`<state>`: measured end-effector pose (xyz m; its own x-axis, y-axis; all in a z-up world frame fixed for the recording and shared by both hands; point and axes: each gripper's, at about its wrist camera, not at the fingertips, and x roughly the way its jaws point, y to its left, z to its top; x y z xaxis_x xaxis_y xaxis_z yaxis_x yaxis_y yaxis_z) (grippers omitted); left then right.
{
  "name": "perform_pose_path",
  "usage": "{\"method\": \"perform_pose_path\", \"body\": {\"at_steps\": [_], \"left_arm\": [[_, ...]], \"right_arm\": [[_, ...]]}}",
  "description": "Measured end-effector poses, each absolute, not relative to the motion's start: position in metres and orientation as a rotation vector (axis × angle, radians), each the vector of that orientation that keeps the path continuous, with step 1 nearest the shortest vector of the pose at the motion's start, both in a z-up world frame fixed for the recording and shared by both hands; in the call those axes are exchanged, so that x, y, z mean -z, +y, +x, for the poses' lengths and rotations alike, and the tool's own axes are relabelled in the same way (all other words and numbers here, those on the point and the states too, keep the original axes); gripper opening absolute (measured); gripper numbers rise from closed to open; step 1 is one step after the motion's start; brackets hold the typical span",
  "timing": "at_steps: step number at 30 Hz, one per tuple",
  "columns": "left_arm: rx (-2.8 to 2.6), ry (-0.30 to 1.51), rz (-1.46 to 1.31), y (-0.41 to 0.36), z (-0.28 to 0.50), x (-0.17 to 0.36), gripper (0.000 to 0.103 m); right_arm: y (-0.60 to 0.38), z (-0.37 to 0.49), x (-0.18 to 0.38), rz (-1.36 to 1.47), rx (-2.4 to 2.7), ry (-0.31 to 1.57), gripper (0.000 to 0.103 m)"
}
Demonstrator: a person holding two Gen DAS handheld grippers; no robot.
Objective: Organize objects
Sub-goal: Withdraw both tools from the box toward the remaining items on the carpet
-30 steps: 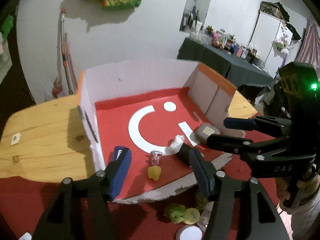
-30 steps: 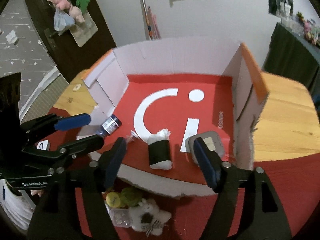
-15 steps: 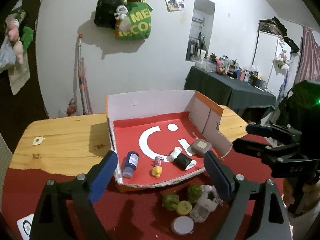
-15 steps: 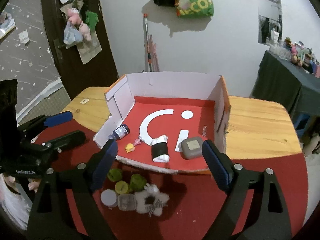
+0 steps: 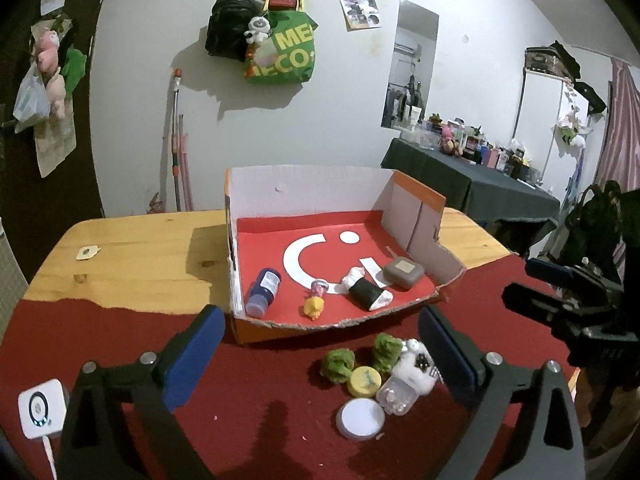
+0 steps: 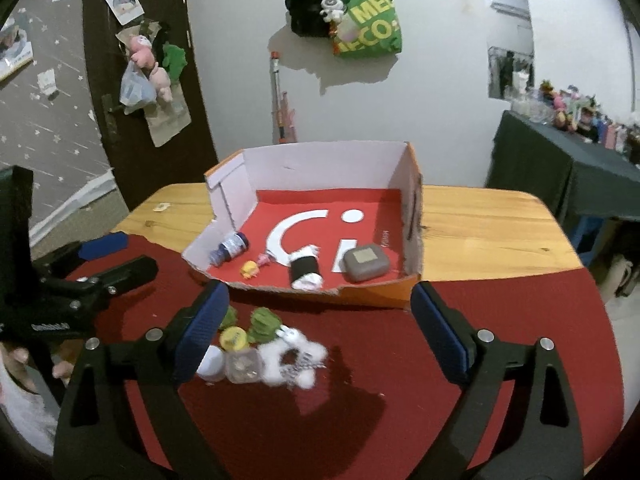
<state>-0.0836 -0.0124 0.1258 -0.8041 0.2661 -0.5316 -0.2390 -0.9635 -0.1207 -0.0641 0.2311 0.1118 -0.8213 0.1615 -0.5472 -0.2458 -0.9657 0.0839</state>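
An open cardboard box (image 5: 308, 194) with a red floor holds a blue bottle (image 5: 262, 291), a small yellow and pink toy (image 5: 314, 302), a black and white roll (image 5: 366, 292) and a grey case (image 5: 403, 272). In front of it on the red cloth lie two green fuzzy balls (image 5: 339, 363), a yellow cap (image 5: 364, 380), a white lid (image 5: 361, 418), a clear case (image 5: 397, 396) and a white plush (image 6: 294, 354). My left gripper (image 5: 320, 354) is open and empty above the cloth. My right gripper (image 6: 320, 330) is open and empty, also short of the box (image 6: 328, 160).
The wooden table (image 5: 140, 256) is half covered by the red cloth (image 5: 260, 400). A small white device (image 5: 40, 408) sits at the cloth's left corner. A dark table with clutter (image 5: 472, 184) stands at the back right. Bags hang on the wall (image 5: 280, 52).
Both grippers have pulled back and up from the box. The box looks smaller and the loose objects on the cloth have come into full view.
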Motion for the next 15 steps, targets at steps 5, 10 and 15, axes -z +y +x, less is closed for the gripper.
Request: {"method": "perform_pose_path", "body": {"at_steps": [5, 10, 15], "left_arm": [[-2.760, -0.070, -0.828, -0.008, -0.077, -0.113, 0.102], [-2.751, -0.079, -0.862, -0.004, -0.073, -0.099, 0.103], [-2.700, -0.106, -0.942, 0.000, -0.071, -0.081, 0.103]], "right_arm": [[0.227, -0.058, -0.099, -0.819, -2.789, 0.214, 0.098], [0.226, -0.059, -0.083, -0.877, -2.780, 0.227, 0.098], [0.225, -0.061, -0.068, -0.917, -2.749, 0.200, 0.098]]}}
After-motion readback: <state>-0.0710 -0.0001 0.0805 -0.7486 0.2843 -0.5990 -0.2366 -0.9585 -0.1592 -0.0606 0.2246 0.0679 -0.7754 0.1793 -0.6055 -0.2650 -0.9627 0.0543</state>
